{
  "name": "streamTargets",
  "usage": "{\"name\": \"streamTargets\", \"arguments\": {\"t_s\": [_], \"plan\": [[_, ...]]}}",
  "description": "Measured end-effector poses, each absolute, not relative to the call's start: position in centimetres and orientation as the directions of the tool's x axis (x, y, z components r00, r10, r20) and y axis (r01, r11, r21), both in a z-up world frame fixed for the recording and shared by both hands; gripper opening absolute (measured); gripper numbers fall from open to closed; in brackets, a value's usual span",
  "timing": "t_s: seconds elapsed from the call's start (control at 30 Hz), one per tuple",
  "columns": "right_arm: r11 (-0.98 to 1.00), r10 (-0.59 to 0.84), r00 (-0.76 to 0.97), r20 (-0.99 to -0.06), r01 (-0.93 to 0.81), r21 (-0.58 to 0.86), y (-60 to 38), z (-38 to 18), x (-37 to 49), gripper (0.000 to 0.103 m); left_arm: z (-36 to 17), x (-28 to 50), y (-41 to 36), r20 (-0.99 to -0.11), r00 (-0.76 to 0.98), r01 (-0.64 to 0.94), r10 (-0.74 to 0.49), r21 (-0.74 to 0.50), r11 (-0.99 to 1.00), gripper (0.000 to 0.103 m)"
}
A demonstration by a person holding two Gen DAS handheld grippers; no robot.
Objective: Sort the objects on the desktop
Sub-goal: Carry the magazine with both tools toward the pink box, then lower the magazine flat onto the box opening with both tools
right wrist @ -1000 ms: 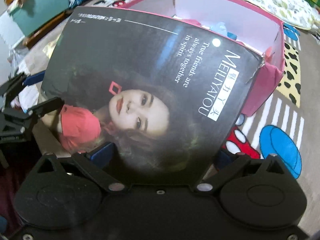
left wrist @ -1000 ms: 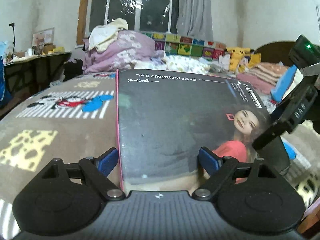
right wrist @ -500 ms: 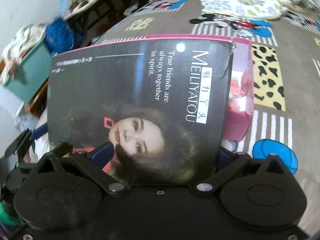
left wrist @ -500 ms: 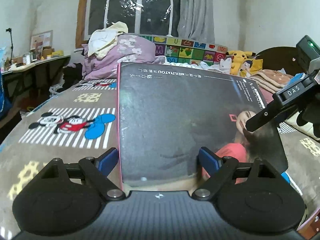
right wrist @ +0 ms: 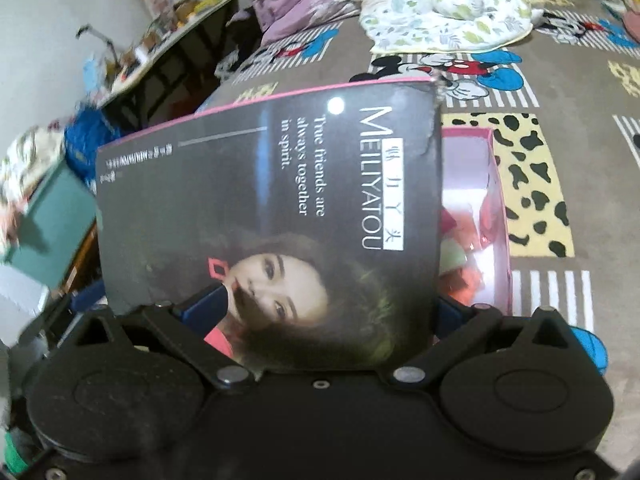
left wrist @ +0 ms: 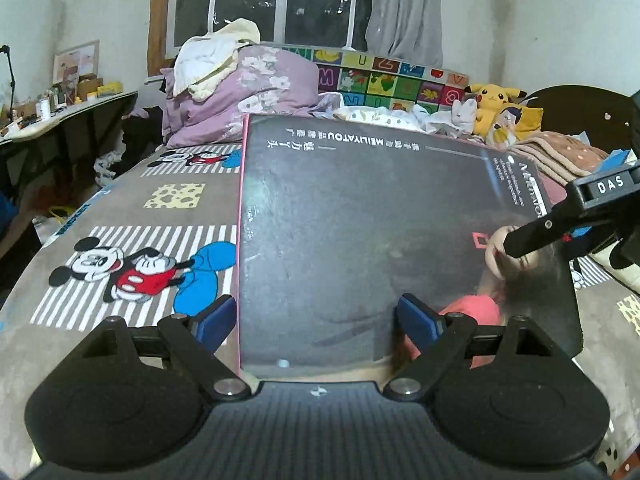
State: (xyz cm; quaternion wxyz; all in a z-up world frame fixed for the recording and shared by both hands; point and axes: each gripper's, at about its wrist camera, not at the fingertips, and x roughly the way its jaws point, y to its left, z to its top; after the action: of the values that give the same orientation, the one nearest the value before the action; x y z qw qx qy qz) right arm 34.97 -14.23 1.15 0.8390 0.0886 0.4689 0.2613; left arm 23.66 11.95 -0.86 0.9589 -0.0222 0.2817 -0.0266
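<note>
A dark box lid (left wrist: 360, 240) printed with a woman's face and "MEILIYATOU" fills both views; it also shows in the right wrist view (right wrist: 280, 208). My left gripper (left wrist: 316, 320) holds the lid's near edge between its blue-padded fingers. My right gripper (right wrist: 328, 312) holds the lid's other edge; it also shows in the left wrist view (left wrist: 560, 220) at the right. The pink box (right wrist: 480, 220) lies under the lid, its right part uncovered, with reddish items inside.
The box sits on a bed with a brown Mickey Mouse blanket (left wrist: 132, 264). A purple quilt pile (left wrist: 240, 92), plush toys (left wrist: 496, 108) and a floral cloth (right wrist: 448, 20) lie at the far side. A cluttered desk (left wrist: 48, 112) stands to the left.
The lid has come down flatter over the pink box, covering more of its opening. Both grippers moved with it and kept their hold.
</note>
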Motion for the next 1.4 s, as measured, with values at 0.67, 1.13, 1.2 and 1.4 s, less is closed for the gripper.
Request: {"name": "streamTargets", "arguments": {"t_s": [0.67,1.13,1.2,1.4], "plan": [[0.858,0.509,0.378,-0.773,-0.291,0.423,-16.9,-0.8,43.3,0.103,-3.6,32.7,10.9,-0.626,0.758,0.090,-0.180,-0.174,0.981,0.088],[0.885,0.464,0.441,-0.768,-0.276,0.375,-17.2,-1.6,45.3,0.103,-4.5,35.2,10.1,-0.630,0.753,0.089,-0.193,-0.193,0.977,0.088],[0.886,0.461,0.432,-0.776,-0.278,0.372,-17.0,-1.7,45.5,0.103,-4.6,35.3,10.2,-0.629,0.753,0.088,-0.193,-0.195,0.977,0.088],[0.881,0.457,0.386,-0.801,-0.317,0.350,-16.3,-2.4,45.3,0.103,-4.7,35.0,11.3,-0.623,0.753,0.084,-0.211,-0.227,0.970,0.088]]}}
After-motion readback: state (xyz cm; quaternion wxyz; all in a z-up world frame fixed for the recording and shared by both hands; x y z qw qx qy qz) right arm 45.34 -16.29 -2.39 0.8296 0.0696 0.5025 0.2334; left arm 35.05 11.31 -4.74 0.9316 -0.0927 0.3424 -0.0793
